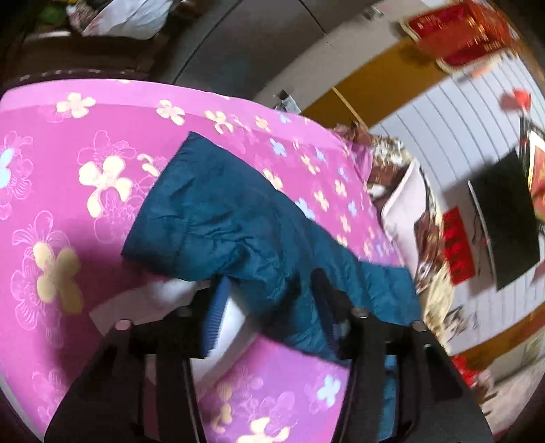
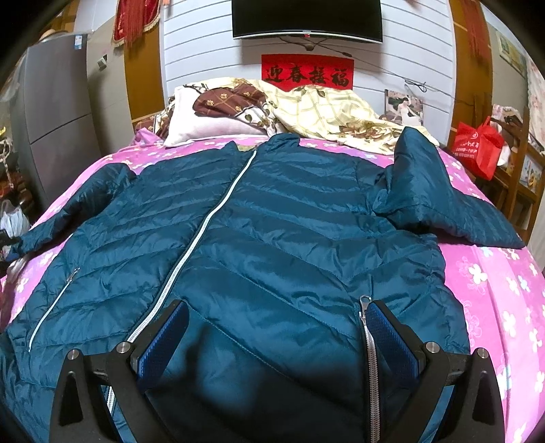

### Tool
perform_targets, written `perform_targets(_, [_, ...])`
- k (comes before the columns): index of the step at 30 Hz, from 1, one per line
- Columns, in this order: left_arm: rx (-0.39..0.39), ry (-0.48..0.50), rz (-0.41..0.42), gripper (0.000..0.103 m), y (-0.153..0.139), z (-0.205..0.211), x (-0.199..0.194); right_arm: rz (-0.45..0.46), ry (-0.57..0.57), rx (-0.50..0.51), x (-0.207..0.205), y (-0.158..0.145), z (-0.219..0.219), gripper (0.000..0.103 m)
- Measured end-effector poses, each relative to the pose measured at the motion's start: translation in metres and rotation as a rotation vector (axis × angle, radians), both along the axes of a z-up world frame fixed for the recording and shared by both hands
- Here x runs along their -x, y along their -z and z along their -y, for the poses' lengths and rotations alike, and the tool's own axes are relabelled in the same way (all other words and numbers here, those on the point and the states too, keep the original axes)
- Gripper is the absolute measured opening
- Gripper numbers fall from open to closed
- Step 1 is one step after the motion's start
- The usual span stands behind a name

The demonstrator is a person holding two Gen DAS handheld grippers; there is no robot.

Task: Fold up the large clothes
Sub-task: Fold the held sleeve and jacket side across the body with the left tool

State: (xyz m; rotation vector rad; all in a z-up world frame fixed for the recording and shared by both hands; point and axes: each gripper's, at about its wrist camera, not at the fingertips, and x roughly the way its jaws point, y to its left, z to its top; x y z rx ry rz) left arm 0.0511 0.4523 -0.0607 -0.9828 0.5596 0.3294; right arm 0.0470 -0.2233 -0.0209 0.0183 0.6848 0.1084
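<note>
A large teal puffer jacket (image 2: 259, 238) lies front-up on the pink flowered bed (image 2: 494, 289), zipped with a white zipper (image 2: 201, 225). Its right sleeve (image 2: 439, 191) is folded back toward the pillows. My right gripper (image 2: 276, 337) is open and empty, just above the jacket's lower front, fingers (image 2: 391, 337) astride the fabric by a pocket zipper. In the left wrist view, the jacket's left sleeve (image 1: 238, 221) stretches across the bed (image 1: 68, 170). My left gripper (image 1: 269, 306) has jaws apart, with sleeve fabric draped over and between the fingers (image 1: 214, 317); the view is blurred.
Pillows and a patterned quilt (image 2: 306, 109) are heaped at the bed's head. A TV (image 2: 306, 20) hangs on the wall above. A grey fridge (image 2: 58, 119) stands left of the bed; a red bag (image 2: 477, 150) sits on shelves at the right.
</note>
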Motion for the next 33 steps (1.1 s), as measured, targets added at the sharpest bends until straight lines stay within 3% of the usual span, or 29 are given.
perform_targets(6, [0.122, -0.094, 0.013, 0.070, 0.015, -0.026, -0.008, -0.006, -0.007, 0.021, -0.001, 0.002, -0.004, 0.103])
perform_targets(13, [0.140, -0.107, 0.014, 0.072, 0.015, -0.044, -0.032, -0.018, -0.011, 0.034, -0.003, 0.006, -0.007, 0.103])
perform_targets(14, [0.143, -0.102, 0.013, 0.066, 0.016, -0.047, -0.035, -0.019, -0.011, 0.038, -0.003, 0.007, -0.007, 0.103])
perform_targets(15, [0.139, -0.104, -0.002, 0.053, 0.017, -0.050, -0.038, -0.021, -0.011, 0.041, -0.004, 0.008, -0.008, 0.103])
perform_targets(16, [0.139, -0.103, -0.036, 0.023, 0.020, -0.054, -0.043, -0.024, -0.012, 0.044, -0.004, 0.008, -0.008, 0.103])
perform_targets(17, [0.158, -0.092, -0.051, 0.015, 0.026, -0.059, -0.046, -0.027, -0.012, 0.047, -0.004, 0.009, -0.008, 0.103])
perform_targets(19, [0.166, -0.097, -0.044, 0.011, 0.028, -0.063, -0.047, -0.031, -0.012, 0.050, -0.005, 0.010, -0.008, 0.103])
perform_targets(21, [0.106, -0.079, -0.052, 0.008, 0.019, -0.060, -0.049, -0.034, -0.012, 0.053, -0.005, 0.011, -0.007, 0.103])
perform_targets(25, [-0.015, -0.052, -0.032, 0.008, -0.014, -0.045, -0.044, -0.030, -0.009, 0.050, -0.006, 0.011, -0.008, 0.103])
perform_targets(33, [-0.144, 0.039, 0.024, 0.007, -0.073, 0.014, -0.057, -0.019, 0.068, 0.065, 0.002, 0.002, 0.010, 0.103])
